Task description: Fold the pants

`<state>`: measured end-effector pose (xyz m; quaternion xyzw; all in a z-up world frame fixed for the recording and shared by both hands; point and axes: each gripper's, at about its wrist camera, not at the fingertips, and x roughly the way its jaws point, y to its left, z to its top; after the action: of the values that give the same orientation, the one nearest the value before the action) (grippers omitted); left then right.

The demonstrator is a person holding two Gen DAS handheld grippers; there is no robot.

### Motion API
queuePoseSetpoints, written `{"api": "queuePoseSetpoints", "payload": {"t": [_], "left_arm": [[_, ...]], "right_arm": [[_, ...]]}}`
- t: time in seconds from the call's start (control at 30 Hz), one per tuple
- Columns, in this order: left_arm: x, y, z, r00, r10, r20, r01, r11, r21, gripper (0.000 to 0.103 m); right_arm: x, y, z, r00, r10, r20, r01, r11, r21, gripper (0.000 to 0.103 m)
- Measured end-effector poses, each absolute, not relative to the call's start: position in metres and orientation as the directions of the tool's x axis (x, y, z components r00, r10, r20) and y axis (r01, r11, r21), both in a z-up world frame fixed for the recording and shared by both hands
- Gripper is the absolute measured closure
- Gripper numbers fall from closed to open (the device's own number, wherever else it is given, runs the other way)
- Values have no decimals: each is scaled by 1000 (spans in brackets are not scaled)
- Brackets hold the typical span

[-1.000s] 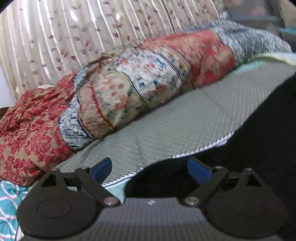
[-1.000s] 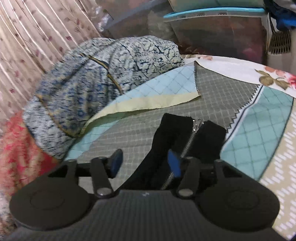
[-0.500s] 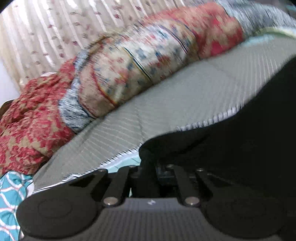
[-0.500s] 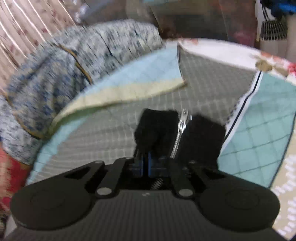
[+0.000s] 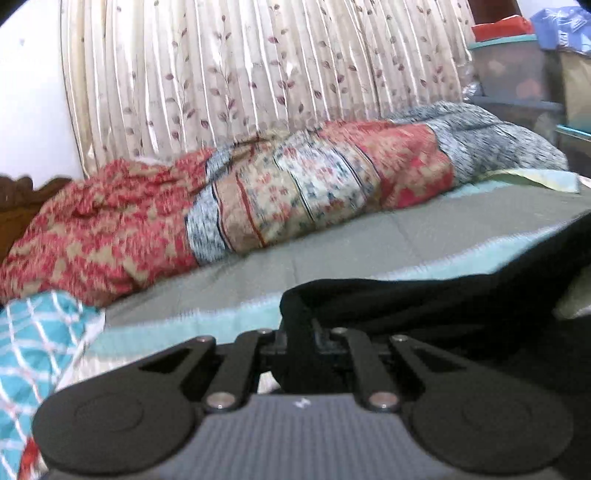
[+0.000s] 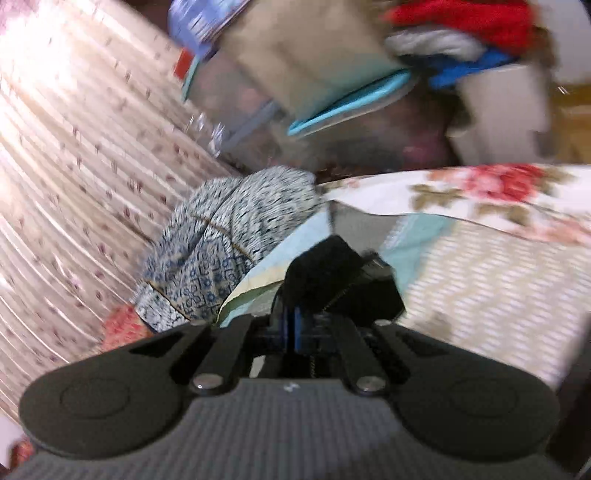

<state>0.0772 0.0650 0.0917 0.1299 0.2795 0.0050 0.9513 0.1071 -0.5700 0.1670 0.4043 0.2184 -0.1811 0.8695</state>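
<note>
Both clamped: left gripper, right gripper pinch black pants

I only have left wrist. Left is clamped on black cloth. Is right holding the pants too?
Observer: Yes. The right gripper is shut on the black pants, at the part with the zipper.
Operator: Is that end flat on the bed?
Observer: It does not look so. It bunches up in front of the jaws, with the quilt behind it. The view is blurred.
Operator: Anything past the bed on that side?
Observer: Stacked storage boxes, one with a teal lid, and a heap of red and blue cloth on top.
</note>
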Motion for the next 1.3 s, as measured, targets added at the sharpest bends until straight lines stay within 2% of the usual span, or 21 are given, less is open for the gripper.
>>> {"api": "queuePoseSetpoints", "payload": {"t": [0.1, 0.2, 0.3, 0.33, 0.43, 0.47, 0.5, 0.53, 0.57, 0.63, 0.7, 0.9, 1.03, 1.1, 1.17, 1.3], "left_arm": [[35, 58, 78, 818, 63, -572, 93, 967, 238, 96], [3, 45, 55, 764, 38, -644, 132, 968, 215, 95], [-16, 30, 28, 709, 64, -702, 167, 952, 255, 92], [-22, 27, 23, 700, 74, -710, 175, 946, 272, 92], [-36, 30, 27, 696, 67, -715, 185, 945, 268, 86], [-40, 35, 33, 699, 55, -713, 185, 949, 254, 78], [-44, 40, 38, 700, 40, -713, 187, 953, 237, 64], [-48, 47, 44, 704, 26, -710, 185, 958, 219, 56], [-53, 54, 50, 713, 29, -701, 168, 963, 211, 41], [-60, 72, 57, 725, 44, -688, 125, 973, 194, 32], [-59, 93, 65, 714, 33, -699, 64, 992, 112, 22], [-27, 142, 66, 652, -109, -750, -88, 972, -218, 13], [-18, 159, 67, 648, -272, -711, -91, 899, -428, 12], [-26, 164, 73, 669, -292, -683, -56, 897, -439, 9], [-37, 174, 80, 704, -255, -662, -53, 912, -407, 7], [-45, 205, 83, 737, -177, -653, -157, 894, -420, 4]], "right_arm": [[45, -586, 154, 819, -177, -546, 541, 556, 630, 97], [-5, -596, 122, 763, -222, -607, 628, 474, 616, 97], [-30, -600, 84, 647, -267, -714, 750, 389, 535, 79], [-38, -601, 74, 634, -259, -728, 765, 344, 544, 59], [-61, -600, 68, 699, -258, -666, 715, 255, 652, 54], [-63, -597, 71, 701, -268, -660, 713, 256, 653, 50], [-65, -595, 75, 702, -278, -656, 712, 266, 649, 49], [-67, -594, 78, 702, -285, -652, 712, 274, 646, 47], [-68, -590, 82, 706, -291, -646, 708, 280, 648, 46], [-78, -591, 89, 728, -300, -616, 685, 299, 664, 46], [-76, -584, 93, 741, -305, -598, 671, 340, 659, 46], [-59, -542, 100, 775, -212, -596, 591, 577, 564, 46], [-46, -531, 93, 758, -196, -622, 595, 598, 537, 46], [-48, -539, 92, 753, -215, -621, 614, 569, 547, 46], [-56, -550, 96, 745, -255, -616, 637, 546, 544, 46], [-64, -571, 103, 725, -330, -605, 671, 537, 511, 43]]}}
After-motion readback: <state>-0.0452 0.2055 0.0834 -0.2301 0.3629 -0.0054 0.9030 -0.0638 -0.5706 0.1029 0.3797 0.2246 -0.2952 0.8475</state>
